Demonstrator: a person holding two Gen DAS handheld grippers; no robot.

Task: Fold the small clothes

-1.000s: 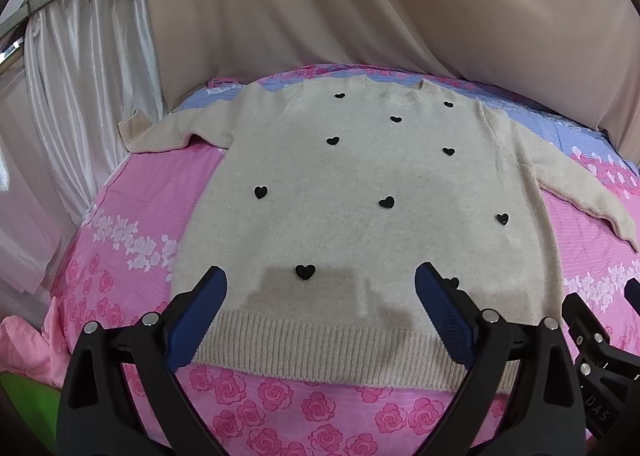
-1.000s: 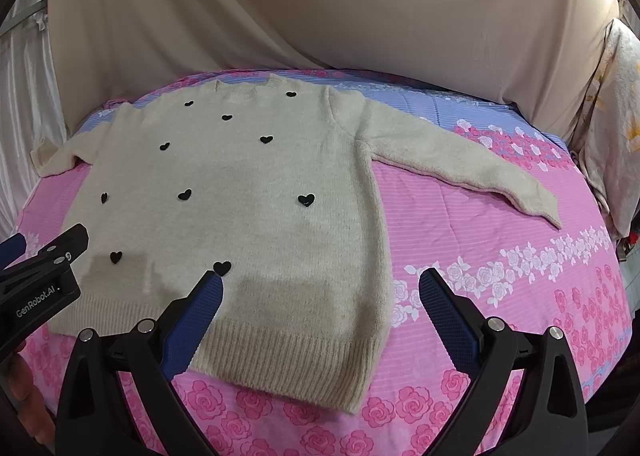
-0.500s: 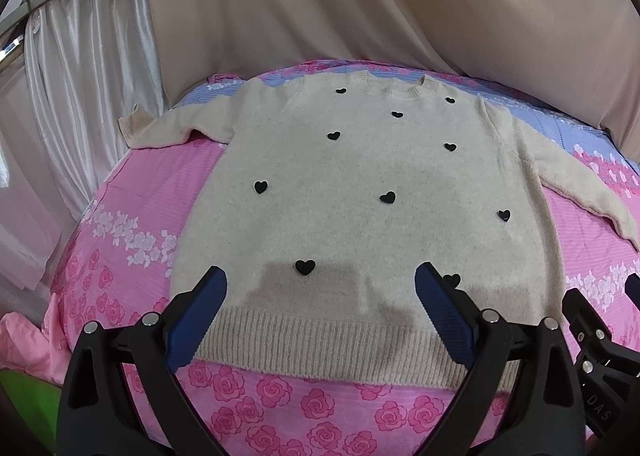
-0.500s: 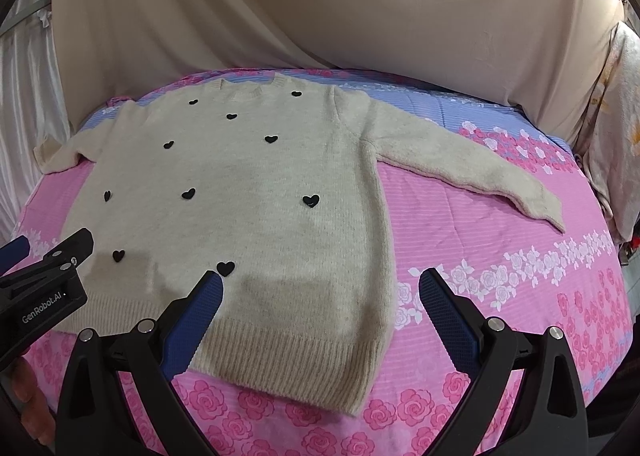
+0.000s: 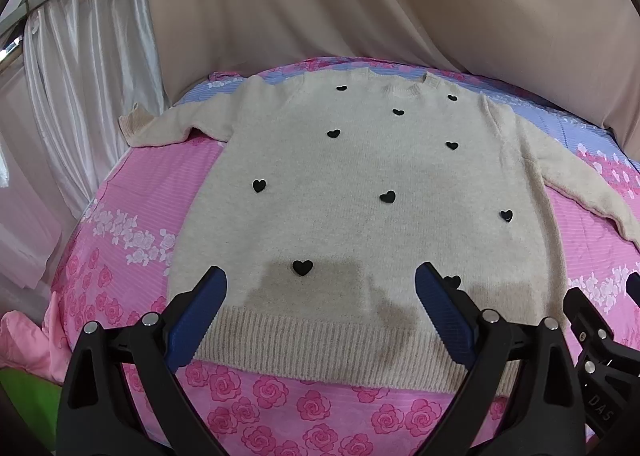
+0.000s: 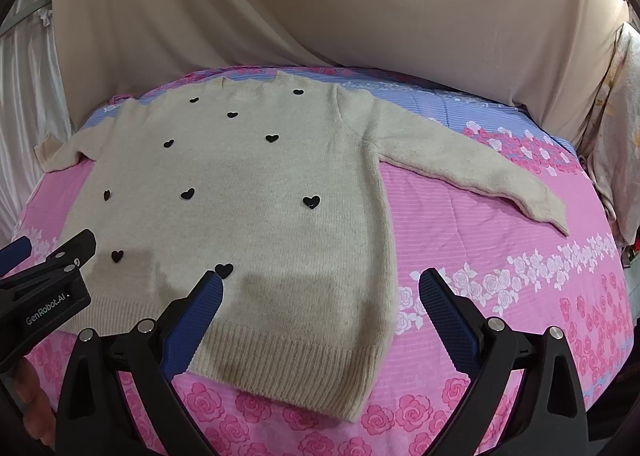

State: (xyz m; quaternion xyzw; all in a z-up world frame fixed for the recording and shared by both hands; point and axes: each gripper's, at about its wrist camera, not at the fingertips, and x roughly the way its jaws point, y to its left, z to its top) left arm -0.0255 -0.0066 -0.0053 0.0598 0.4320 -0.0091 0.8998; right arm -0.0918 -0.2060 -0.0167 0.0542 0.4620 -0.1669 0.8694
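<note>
Since the cream sweater (image 5: pixel 360 195) lies flat mid-frame on the bed (image 5: pixel 132 183), soft and limp, we'd pinch its ribbed hem (image 6: pixel 280 360); left gripper (image 5: pixel 320 288) and right gripper (image 6: pixel 320 288) both spread, empty.

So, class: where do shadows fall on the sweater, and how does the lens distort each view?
Left wrist view: the gripper's grey shadow lies on the cream knitted sweater with black hearts above its ribbed hem; the bed bulges barrel-like. Right wrist view: same shadow and bulge.

Even bright light, sharp focus, fisheye-bent edges.
</note>
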